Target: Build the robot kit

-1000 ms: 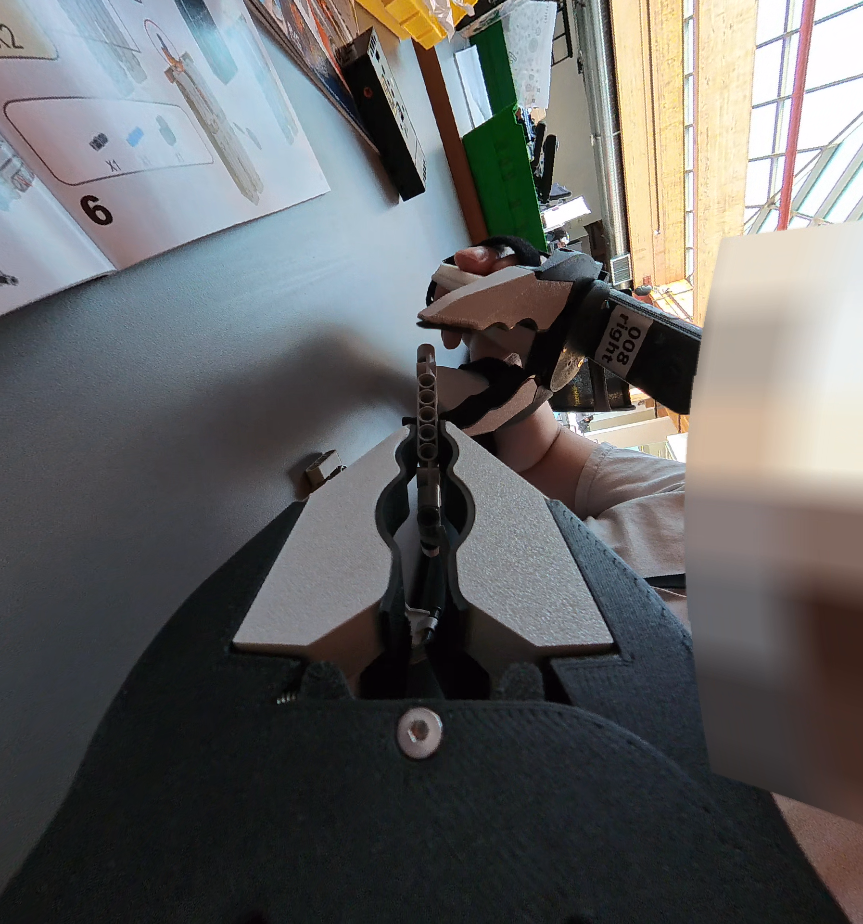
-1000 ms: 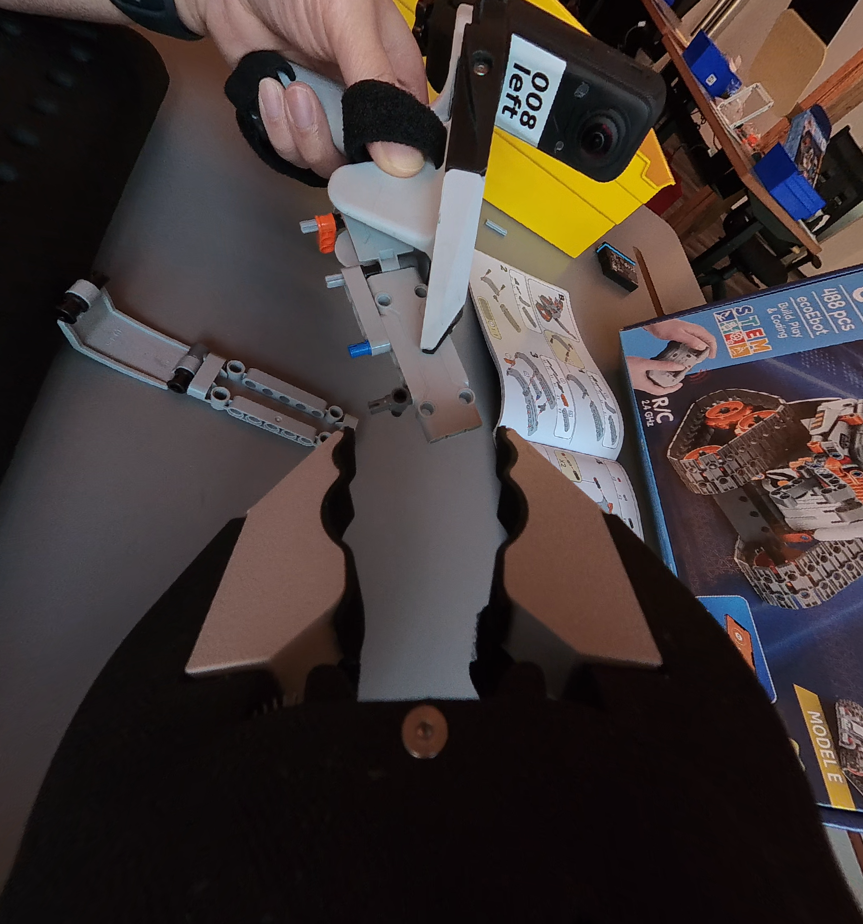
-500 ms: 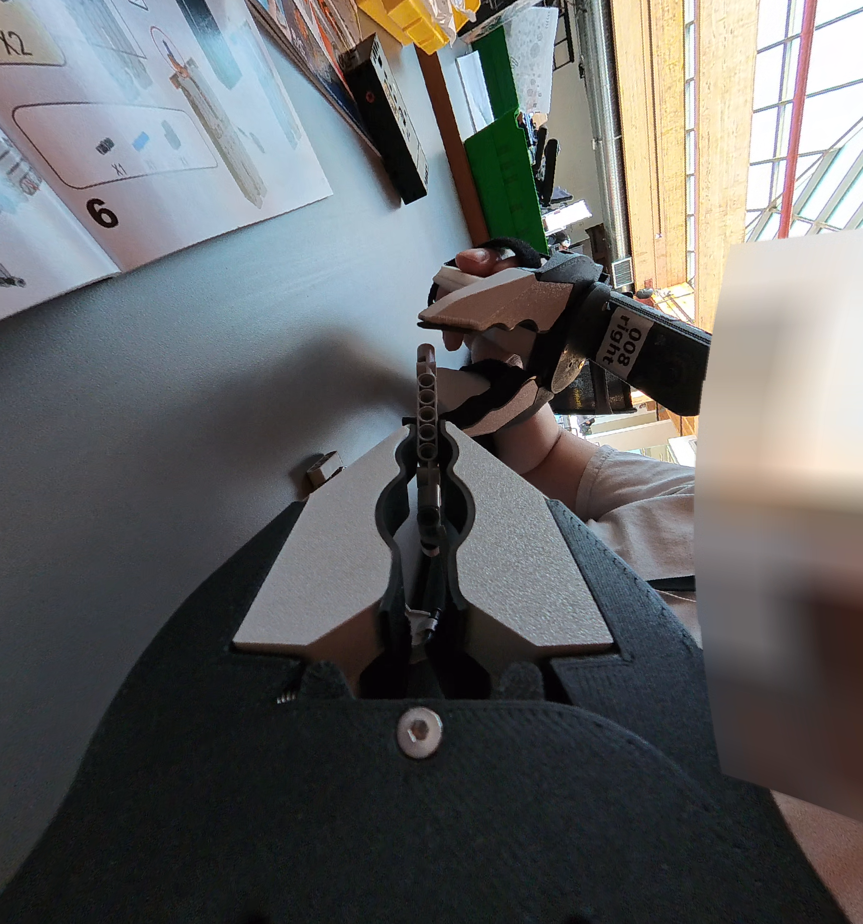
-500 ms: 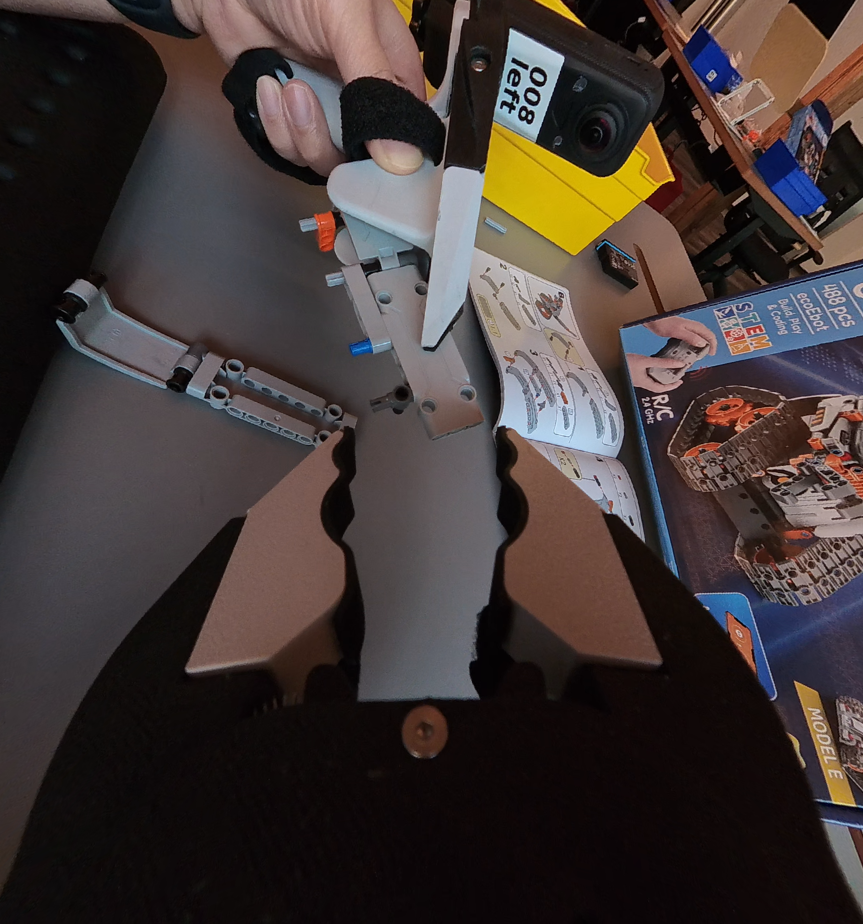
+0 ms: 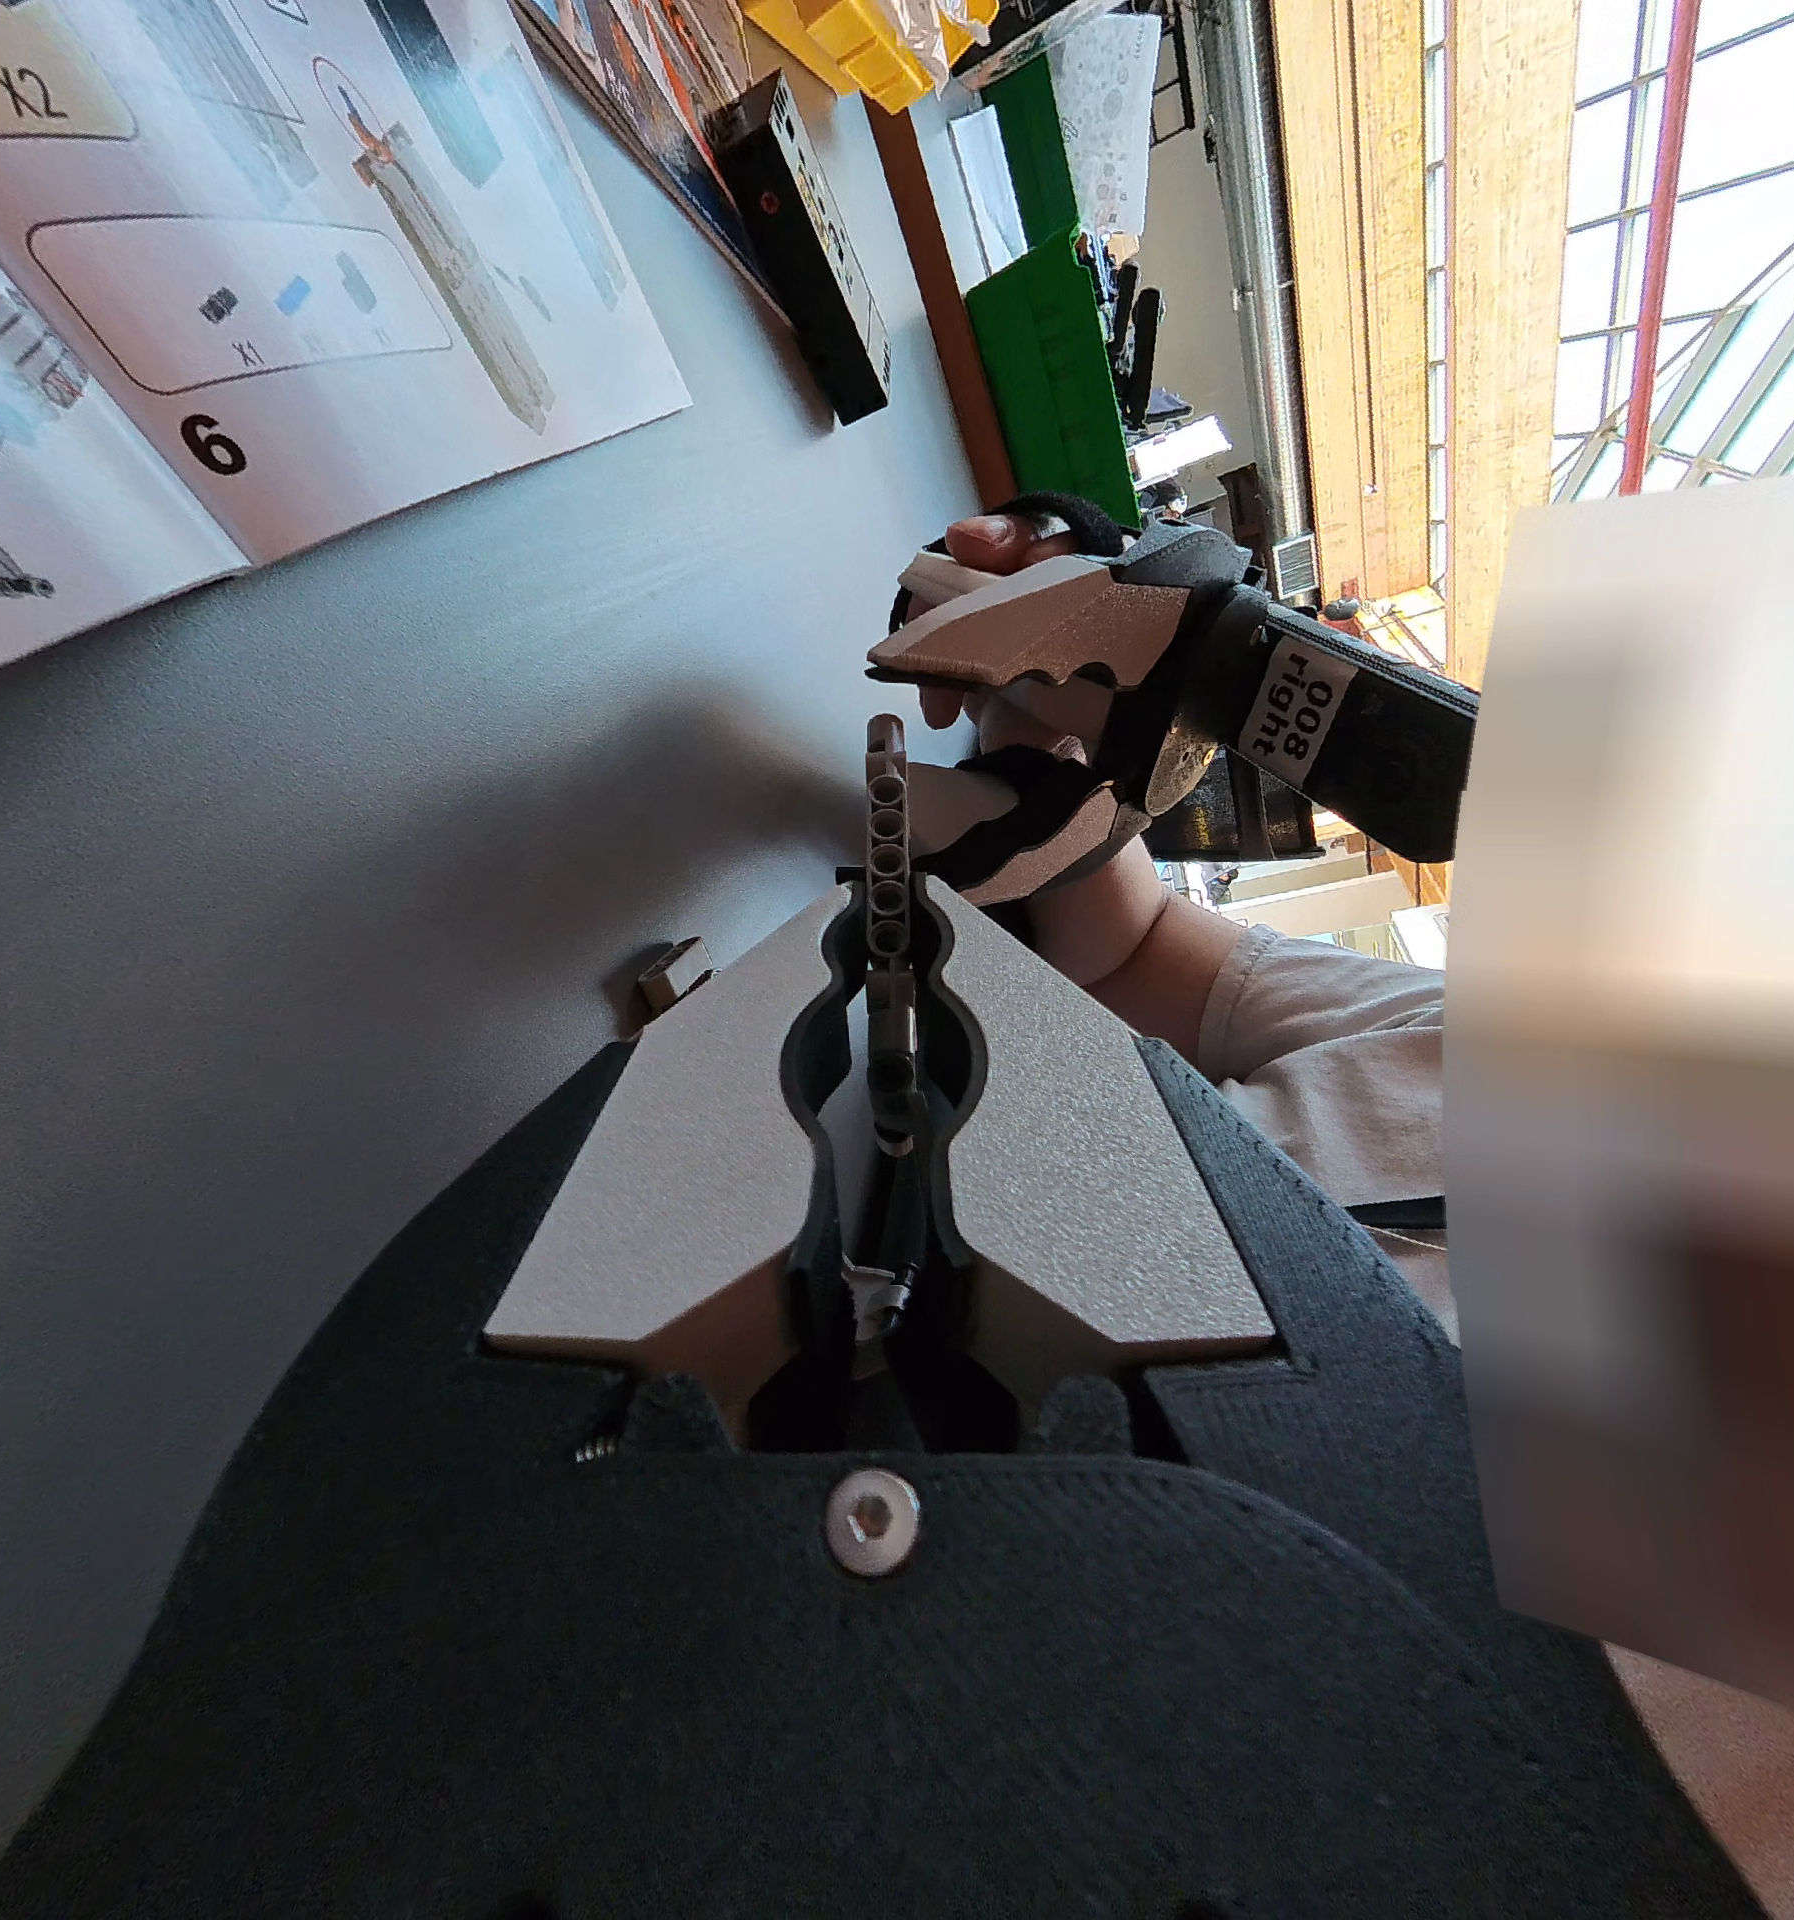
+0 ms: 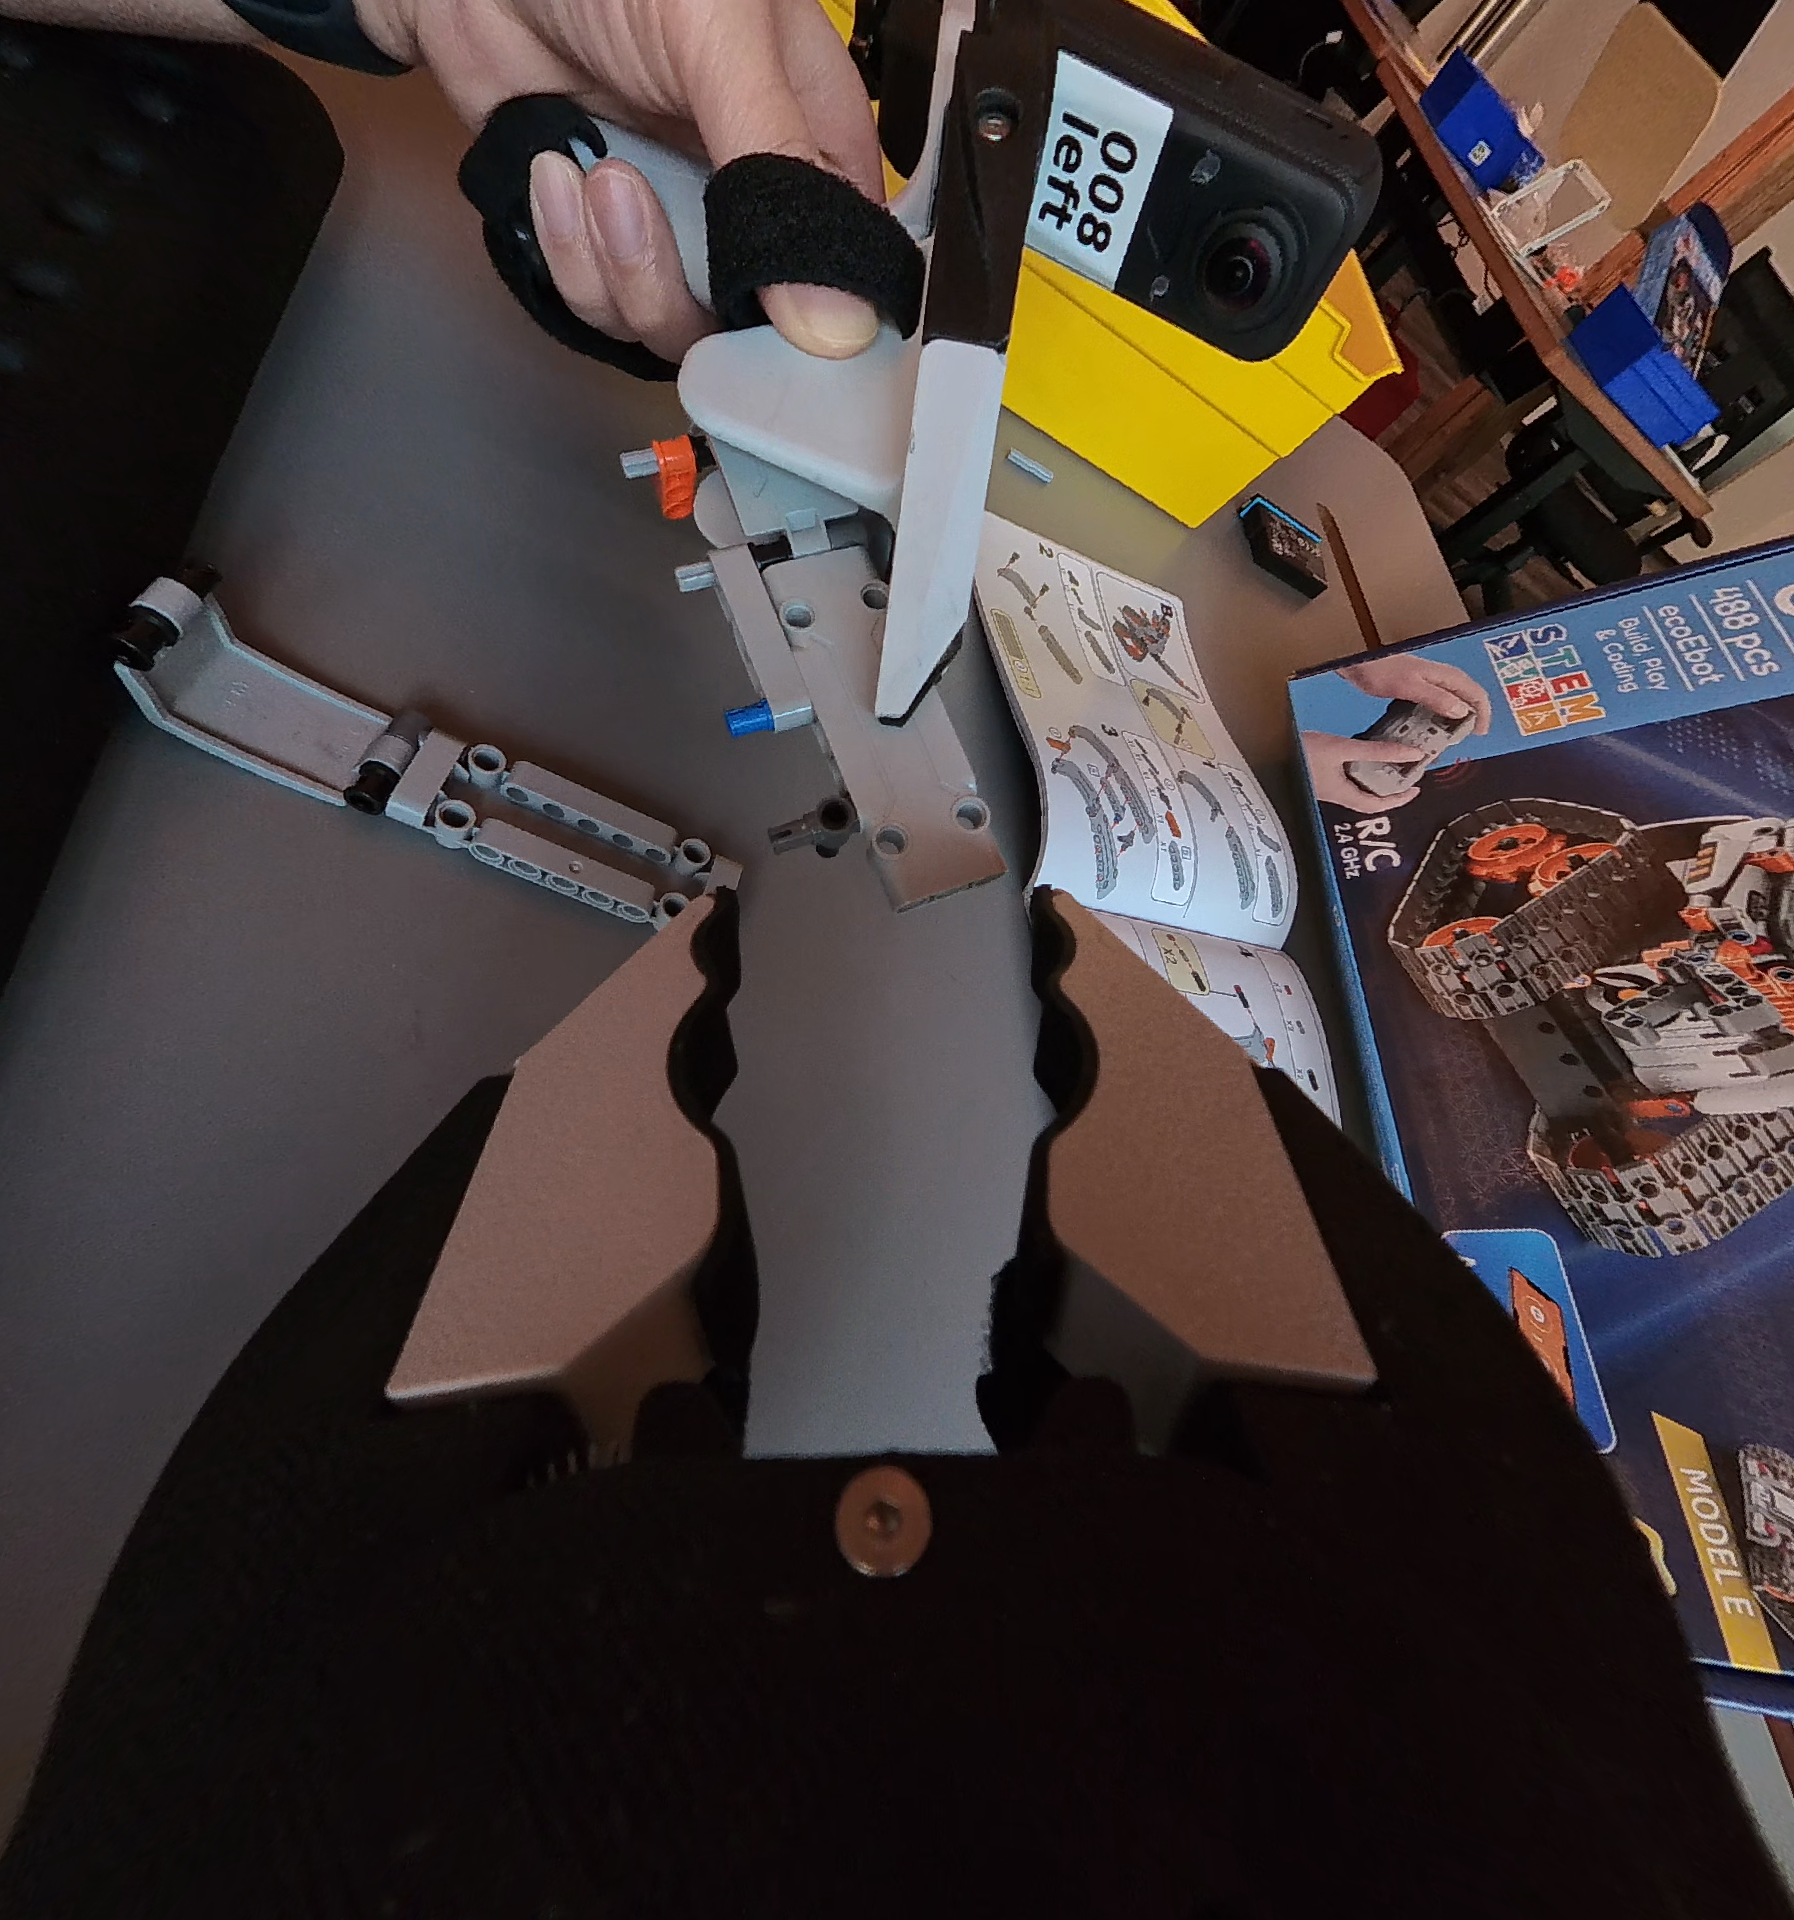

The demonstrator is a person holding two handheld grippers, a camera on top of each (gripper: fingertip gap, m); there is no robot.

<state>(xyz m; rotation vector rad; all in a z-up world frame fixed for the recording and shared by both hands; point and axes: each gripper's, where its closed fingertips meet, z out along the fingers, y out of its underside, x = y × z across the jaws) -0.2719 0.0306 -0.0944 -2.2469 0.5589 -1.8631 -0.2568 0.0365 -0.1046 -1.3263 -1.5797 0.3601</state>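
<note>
My left gripper [image 5: 888,896] is shut on a flat grey building-block assembly [image 5: 885,821], seen edge-on, which sticks out past the fingertips. In the right wrist view the left gripper [image 6: 895,686] holds this assembly [image 6: 872,769] just above the grey table [image 6: 249,1039]. The assembly carries a blue pin, an orange piece and a dark connector. My right gripper [image 6: 880,900] is open and empty, its tips just short of the assembly's near end. It also shows in the left wrist view [image 5: 898,717], facing the assembly's tip.
A second long grey assembly [image 6: 405,748] lies on the table to the left. An open instruction booklet [image 6: 1132,727], a blue kit box [image 6: 1599,1039], a yellow bin [image 6: 1132,395] and a small black box [image 6: 1282,540] lie to the right. A small grey piece [image 5: 675,966] lies near my left fingers. Both grippers' tips are close together, under 4 cm apart.
Almost nothing has changed. The left gripper has drifted very slightly with the assembly in it, and the right gripper stays open in place.
</note>
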